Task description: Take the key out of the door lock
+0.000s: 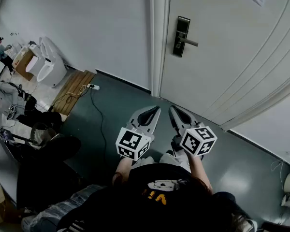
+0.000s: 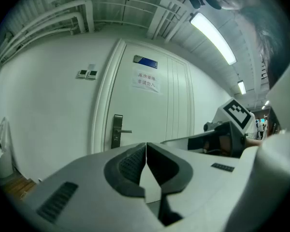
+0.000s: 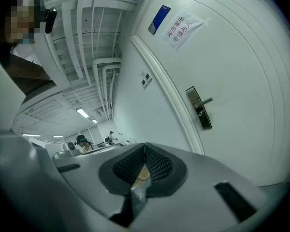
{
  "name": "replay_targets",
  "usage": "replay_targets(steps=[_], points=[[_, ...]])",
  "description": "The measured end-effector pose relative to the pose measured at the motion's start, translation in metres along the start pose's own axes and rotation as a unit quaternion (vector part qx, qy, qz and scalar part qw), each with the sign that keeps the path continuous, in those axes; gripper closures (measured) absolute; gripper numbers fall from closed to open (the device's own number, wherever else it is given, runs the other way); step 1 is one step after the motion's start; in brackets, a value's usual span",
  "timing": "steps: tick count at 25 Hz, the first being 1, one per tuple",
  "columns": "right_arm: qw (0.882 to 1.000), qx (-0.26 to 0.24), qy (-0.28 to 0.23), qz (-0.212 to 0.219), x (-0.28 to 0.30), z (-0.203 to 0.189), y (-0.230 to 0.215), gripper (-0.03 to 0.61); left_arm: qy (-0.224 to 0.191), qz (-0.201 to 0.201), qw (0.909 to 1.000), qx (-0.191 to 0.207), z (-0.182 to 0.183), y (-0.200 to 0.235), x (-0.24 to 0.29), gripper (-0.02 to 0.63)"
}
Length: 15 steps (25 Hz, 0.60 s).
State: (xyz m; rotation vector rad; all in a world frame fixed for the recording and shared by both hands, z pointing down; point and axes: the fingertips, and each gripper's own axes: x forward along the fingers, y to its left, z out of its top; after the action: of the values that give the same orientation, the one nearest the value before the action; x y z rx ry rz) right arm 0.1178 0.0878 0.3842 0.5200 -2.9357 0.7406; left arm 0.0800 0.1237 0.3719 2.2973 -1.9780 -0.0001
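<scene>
On the door [image 1: 232, 57]: door lock [image 1: 182, 36] with lever handle [image 1: 189, 42], well apart from both claws; key too small to make out.
Left claw [image 2: 146, 145]: pressed together, holding nothing.
Right claw [image 3: 145, 146]: pressed together, holding nothing.
Risk: I think a closed claw may bump the handle or miss the key, because it must spread first.

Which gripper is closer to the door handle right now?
Right. The right gripper is almost straight below the door handle in the head view; the left gripper sits beside it, further left. Neither touches the handle.
</scene>
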Motion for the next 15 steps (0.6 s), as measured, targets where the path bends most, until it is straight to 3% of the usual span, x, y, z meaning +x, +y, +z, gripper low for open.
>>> replay_targets(steps=[15], points=[[1.000,-0.017,-0.013,-0.008,0.004,-0.015,0.027,0.572,-0.011,0.015,0.9998,-0.001,-0.003,0.018,-0.044,0.604]])
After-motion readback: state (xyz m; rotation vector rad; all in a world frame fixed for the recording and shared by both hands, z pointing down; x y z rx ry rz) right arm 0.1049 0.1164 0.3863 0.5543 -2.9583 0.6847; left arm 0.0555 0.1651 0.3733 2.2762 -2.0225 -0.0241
